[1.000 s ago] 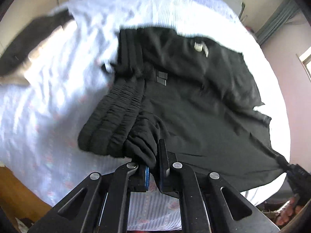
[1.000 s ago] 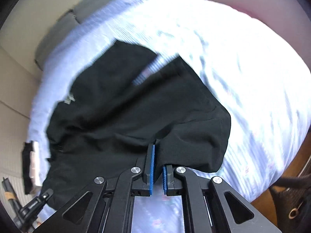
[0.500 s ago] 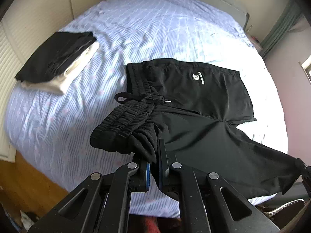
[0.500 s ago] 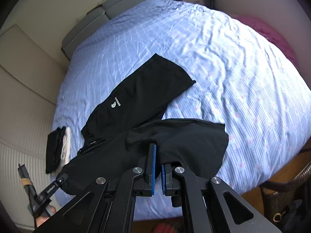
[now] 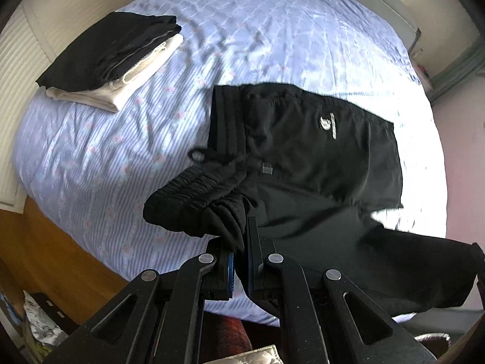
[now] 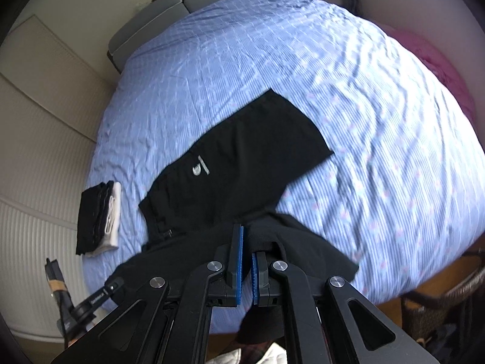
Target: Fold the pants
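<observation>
Black shorts-like pants (image 5: 306,151) with a small white logo lie partly on the blue bedsheet (image 5: 121,151). One leg lies flat on the bed (image 6: 242,157). My left gripper (image 5: 239,261) is shut on the gathered elastic waistband (image 5: 197,194) and holds it above the bed. My right gripper (image 6: 247,254) is shut on the hem of the other leg (image 6: 303,251), lifted near the bed's front edge. The cloth hangs stretched between the two grippers.
A stack of folded clothes, black on white (image 5: 112,57), sits on the bed's left side, also in the right wrist view (image 6: 98,212). Headboard cushions (image 6: 169,3) stand at the far end. Wooden floor (image 5: 54,254) lies by the bed. A pink cloth (image 6: 439,69) lies at the right.
Both grippers have lifted and pulled back from the bed with the pants held. The far leg now lies flatter, and more of the bed shows.
</observation>
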A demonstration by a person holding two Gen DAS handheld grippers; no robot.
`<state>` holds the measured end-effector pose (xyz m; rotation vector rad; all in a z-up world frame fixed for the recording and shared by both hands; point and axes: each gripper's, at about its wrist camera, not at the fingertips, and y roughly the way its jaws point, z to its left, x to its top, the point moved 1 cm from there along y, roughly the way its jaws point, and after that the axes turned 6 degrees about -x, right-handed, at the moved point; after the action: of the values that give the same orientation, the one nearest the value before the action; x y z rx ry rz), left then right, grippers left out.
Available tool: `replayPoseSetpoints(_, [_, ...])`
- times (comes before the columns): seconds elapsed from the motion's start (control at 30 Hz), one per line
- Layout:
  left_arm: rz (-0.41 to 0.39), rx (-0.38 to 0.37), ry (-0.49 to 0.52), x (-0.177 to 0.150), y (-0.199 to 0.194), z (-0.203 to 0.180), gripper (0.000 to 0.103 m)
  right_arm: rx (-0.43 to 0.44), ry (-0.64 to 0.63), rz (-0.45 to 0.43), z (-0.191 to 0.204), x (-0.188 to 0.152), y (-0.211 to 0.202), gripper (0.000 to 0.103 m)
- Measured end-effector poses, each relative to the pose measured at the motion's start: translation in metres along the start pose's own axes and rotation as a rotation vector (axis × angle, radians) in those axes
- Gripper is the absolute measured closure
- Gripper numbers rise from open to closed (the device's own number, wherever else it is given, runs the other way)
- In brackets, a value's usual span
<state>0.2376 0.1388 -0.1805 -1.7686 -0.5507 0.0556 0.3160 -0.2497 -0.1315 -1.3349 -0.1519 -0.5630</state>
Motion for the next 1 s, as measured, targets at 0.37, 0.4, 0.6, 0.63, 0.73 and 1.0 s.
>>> replayPoseSetpoints(0.37, [-0.05, -0.033, -0.074, 0.105, 0.056, 0.002, 0.095, -0.017, -0.011, -0.081, 0.054, 0.105, 0.089, 0.097])
replayPoseSetpoints(0.4, [-0.049, -0.028, -0.071, 0.116, 0.066, 0.001, 0.095, -0.029, -0.01, -0.068, 0.057, 0.115, 0.105, 0.097])
replayPoseSetpoints(0.6, [-0.008, 0.007, -0.055, 0.167, 0.13, 0.0, 0.095, -0.045, 0.011, 0.014, 0.067, 0.161, 0.193, 0.097])
replayPoseSetpoints(0.63, [0.012, 0.013, -0.053, 0.174, 0.143, 0.0, 0.095, -0.052, 0.024, 0.042, 0.067, 0.168, 0.21, 0.097])
replayPoseSetpoints(0.73, [0.052, 0.036, -0.051, 0.185, 0.169, 0.001, 0.095, -0.075, 0.036, 0.089, 0.066, 0.179, 0.247, 0.097])
replayPoseSetpoints(1.0, [0.132, 0.043, -0.111, 0.21, 0.209, 0.007, 0.091, -0.119, -0.038, 0.134, 0.078, 0.199, 0.312, 0.097])
